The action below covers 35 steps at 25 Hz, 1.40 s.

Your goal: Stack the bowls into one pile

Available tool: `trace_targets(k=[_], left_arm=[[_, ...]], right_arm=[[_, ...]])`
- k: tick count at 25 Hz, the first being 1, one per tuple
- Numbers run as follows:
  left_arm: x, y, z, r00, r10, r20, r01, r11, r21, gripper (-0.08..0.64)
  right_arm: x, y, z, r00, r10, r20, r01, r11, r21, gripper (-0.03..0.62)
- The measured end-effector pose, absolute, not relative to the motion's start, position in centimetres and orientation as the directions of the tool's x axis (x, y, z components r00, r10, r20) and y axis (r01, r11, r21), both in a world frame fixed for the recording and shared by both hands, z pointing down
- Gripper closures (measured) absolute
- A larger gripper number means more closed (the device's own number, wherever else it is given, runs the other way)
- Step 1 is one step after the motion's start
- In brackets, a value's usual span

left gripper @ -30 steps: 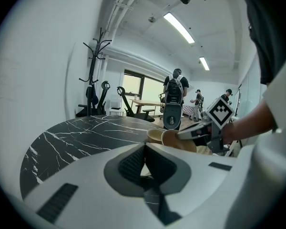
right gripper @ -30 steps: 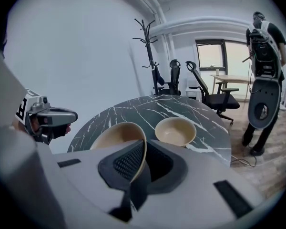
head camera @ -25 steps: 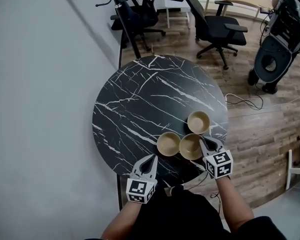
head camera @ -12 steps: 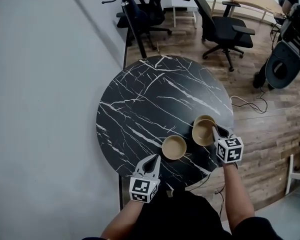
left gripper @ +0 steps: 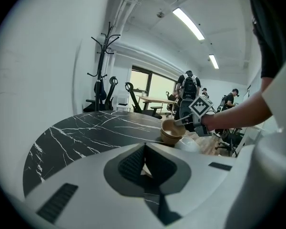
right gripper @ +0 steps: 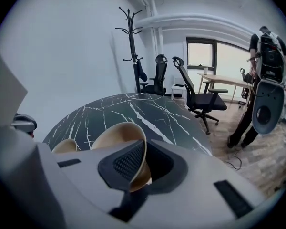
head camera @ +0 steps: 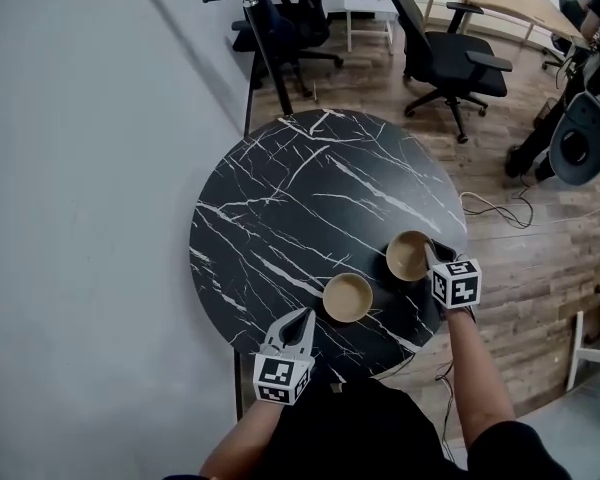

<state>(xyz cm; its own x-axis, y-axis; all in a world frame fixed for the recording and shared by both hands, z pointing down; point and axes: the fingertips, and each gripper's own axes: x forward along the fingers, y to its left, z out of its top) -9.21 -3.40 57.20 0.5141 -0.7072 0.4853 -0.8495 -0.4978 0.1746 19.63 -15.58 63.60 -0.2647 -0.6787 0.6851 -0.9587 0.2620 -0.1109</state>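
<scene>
Two tan bowls sit nested (head camera: 408,255) at the right edge of the black marble table (head camera: 310,188). My right gripper (head camera: 432,251) is shut on the upper bowl's (right gripper: 115,138) near rim, which runs between its pads. In the left gripper view the pair (left gripper: 172,132) shows as two rims, one above the other. A third tan bowl (head camera: 347,297) stands alone near the front edge, and also appears in the right gripper view (right gripper: 64,146). My left gripper (head camera: 305,316) hovers at the front edge, just left of that single bowl, shut and holding nothing (left gripper: 144,147).
Black office chairs (head camera: 450,58) and a coat stand (head camera: 265,38) stand on the wood floor beyond the table. A grey wall (head camera: 80,218) runs along the left. A cable (head camera: 495,208) lies on the floor to the right. A person (right gripper: 264,80) stands at the far right.
My right gripper carried its bowl from beside the front bowl away to the right and down into the far-right bowl. The left gripper stayed about where it was.
</scene>
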Motion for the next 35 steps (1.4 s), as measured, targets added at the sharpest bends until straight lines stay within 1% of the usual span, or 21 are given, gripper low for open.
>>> trace_targets(k=[8,9,11,16,19,22,27,31,35], left_arm=[[-9.3,-3.9,56.4,0.527,-0.708,0.470,-0.842,-0.509,0.179,0.545],[-9.4,-3.9,56.3,0.529,-0.708,0.468,-0.841,-0.510,0.178,0.545],[-9.6,-3.8,56.3,0.528,-0.711,0.464,-0.842,-0.510,0.176,0.545],[-9.4,-3.9,55.5,0.532,-0.725,0.438,-0.840,-0.515,0.169,0.545],[-9.4,-3.8,54.6,0.527,-0.742,0.414,-0.844,-0.514,0.153,0.545],[-9.3,-3.9,53.3,0.522,-0.761,0.386,-0.849,-0.510,0.142,0.545],[-9.1,-4.0,51.8,0.513,-0.783,0.352,-0.855,-0.501,0.132,0.545],[-9.8,-4.2,51.2,0.479,-0.812,0.335,-0.876,-0.467,0.121,0.545],[-10.0,-4.0,50.9,0.475,-0.816,0.330,-0.878,-0.464,0.117,0.545]], right_arm=[[19.6,-16.3,64.9,-0.270,-0.642,0.717,-0.957,0.261,-0.127,0.555],[19.6,-16.4,64.9,-0.274,-0.643,0.715,-0.957,0.256,-0.137,0.538],[19.6,-16.5,64.9,-0.279,-0.645,0.711,-0.957,0.244,-0.155,0.474],[19.9,-17.0,63.6,-0.263,-0.685,0.679,-0.964,0.222,-0.149,0.463],[19.0,-16.7,61.5,-0.290,-0.716,0.635,-0.956,0.240,-0.166,0.471],[17.4,-16.1,58.6,-0.316,-0.760,0.568,-0.948,0.270,-0.167,0.503],[15.4,-14.4,54.8,-0.345,-0.804,0.485,-0.939,0.289,-0.189,0.580],[14.3,-12.8,52.2,-0.357,-0.833,0.423,-0.933,0.300,-0.198,0.583],[13.7,-11.1,50.8,-0.360,-0.848,0.388,-0.932,0.310,-0.187,0.583]])
